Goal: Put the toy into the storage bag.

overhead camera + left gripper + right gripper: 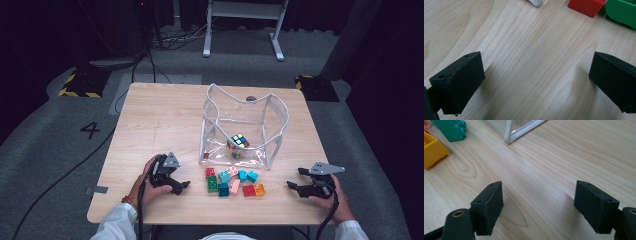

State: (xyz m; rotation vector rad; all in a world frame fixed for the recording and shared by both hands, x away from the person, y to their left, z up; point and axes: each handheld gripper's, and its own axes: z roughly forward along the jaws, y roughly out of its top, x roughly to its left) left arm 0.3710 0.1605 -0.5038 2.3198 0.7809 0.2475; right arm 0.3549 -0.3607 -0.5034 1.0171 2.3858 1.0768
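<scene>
A cluster of several toy bricks in red, green, teal, pink and orange lies near the table's front edge. Behind it stands a clear plastic bag with white piping, a colour cube inside it. My left gripper rests on the table left of the bricks, open over bare wood. A red brick and a green brick lie just beyond its jaws. To the right of the bricks, my right gripper is open, with a yellow brick and a teal brick at its far left.
The wooden table has bare room on its left half. The bag's white-edged corner sits ahead of the right gripper. Cables trail over the grey floor, and a white frame stands behind the table.
</scene>
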